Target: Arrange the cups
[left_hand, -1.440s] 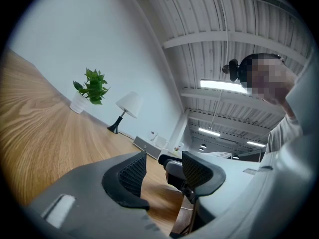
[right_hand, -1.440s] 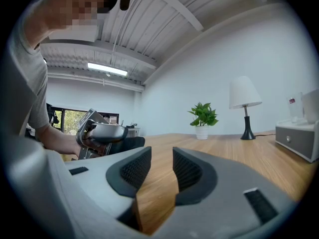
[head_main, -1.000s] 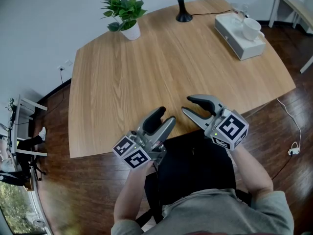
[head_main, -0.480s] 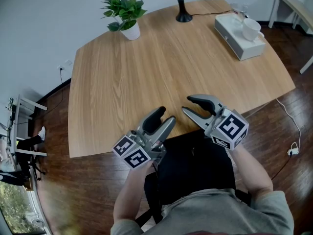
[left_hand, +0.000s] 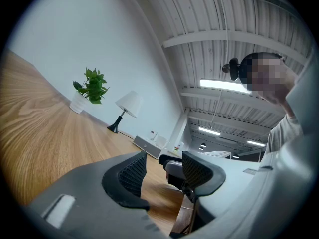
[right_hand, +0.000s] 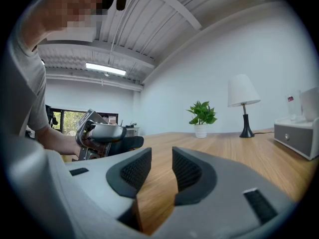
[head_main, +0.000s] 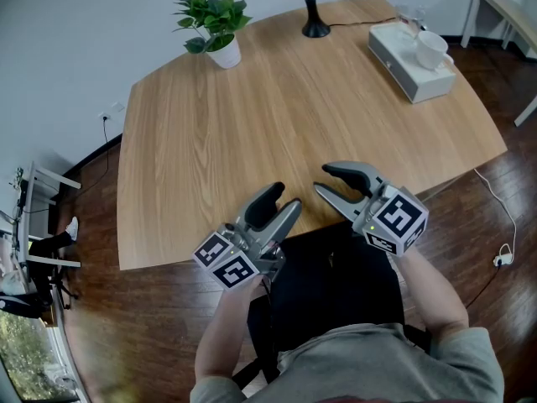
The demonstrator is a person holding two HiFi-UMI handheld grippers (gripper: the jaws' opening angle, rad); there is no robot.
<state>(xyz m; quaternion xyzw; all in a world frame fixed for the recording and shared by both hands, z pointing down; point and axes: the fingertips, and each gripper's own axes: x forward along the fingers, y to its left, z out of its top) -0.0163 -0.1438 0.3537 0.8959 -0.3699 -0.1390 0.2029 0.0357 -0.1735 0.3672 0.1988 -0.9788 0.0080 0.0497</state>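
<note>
jaws stand apart and empty on both the left tool and right tool, held over the near tabletop edge. cup sits on a box at the far right corner.

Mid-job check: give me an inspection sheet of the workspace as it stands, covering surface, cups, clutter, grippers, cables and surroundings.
Surface: wooden table, mostly bare across the middle and near edge.
Job's things: white cup and clear glass on top of the white box at the far right corner, far from both grippers.
Clutter: potted plant and lamp along the far edge.
Grippers: left gripper and right gripper at the near edge, jaws apart, nothing between them.
Cables: lamp cord on the table; floor cable to the right.
Surroundings: dark floor, white wall, side table.
</note>
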